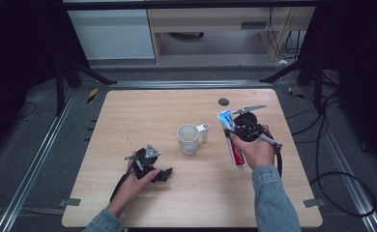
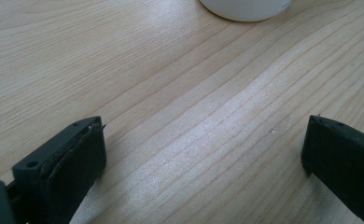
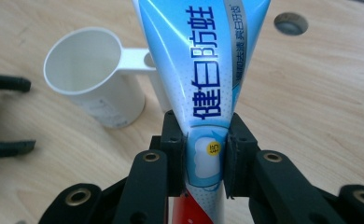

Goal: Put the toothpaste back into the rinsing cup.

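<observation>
Toothpaste tube [image 3: 203,79] is up off the bench [image 1: 143,111] right now, clamped in your right gripper [image 3: 204,154], whose fingers [image 3: 174,149] are pinched tight across its narrow middle, crimped blue tail pointing away from you and the red cap end down toward your palm. Soft and light, I'd say: it should give under pressure and its glossy skin could slide, so a hold on the stiffer shoulder near the cap looks safer than on the flat tail. Squeeze harder and you risk denting it. Just beside the tube, to its left in the high view, stands the white cup [image 1: 188,139], upright and apparently empty, handle turned toward the tube; that's the one thing your swing could knock. A small dark hole [image 1: 224,101] sits in the bench beyond. Your left gripper [image 2: 203,149] rests low over bare wood, fingers [image 2: 82,154] spread wide, nothing between them.
</observation>
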The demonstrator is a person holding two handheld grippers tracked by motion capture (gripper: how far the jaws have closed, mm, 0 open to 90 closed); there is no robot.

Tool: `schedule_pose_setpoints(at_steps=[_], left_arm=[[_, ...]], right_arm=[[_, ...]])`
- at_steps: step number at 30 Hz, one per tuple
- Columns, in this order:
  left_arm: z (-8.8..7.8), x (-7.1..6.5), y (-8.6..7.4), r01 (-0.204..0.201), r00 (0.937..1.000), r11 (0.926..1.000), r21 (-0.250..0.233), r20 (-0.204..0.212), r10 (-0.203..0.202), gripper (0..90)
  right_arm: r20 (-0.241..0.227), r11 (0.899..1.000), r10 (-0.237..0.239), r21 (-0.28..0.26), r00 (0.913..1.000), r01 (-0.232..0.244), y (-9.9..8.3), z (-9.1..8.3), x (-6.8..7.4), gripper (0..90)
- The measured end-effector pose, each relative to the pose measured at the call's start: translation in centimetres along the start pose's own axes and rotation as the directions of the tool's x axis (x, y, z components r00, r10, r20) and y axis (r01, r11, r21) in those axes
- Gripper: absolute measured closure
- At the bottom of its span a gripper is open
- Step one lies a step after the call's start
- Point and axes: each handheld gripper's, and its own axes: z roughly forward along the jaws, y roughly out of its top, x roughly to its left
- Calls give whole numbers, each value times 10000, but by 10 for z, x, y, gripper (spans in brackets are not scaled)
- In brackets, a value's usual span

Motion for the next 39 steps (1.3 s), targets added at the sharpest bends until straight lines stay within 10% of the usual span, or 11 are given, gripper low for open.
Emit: schedule_pose_setpoints(at_steps=[26,39], left_arm=[[0,0,0,-36,10000,10000,1,-19,36,0],[0,0,0,-14,10000,10000,-3,-35,14,0]], right_arm=[[518,9472,752,-3158,9958,-551,17,-11,22,735],[720,9276,819,-3704,9940,-496,29,-17,28,733]])
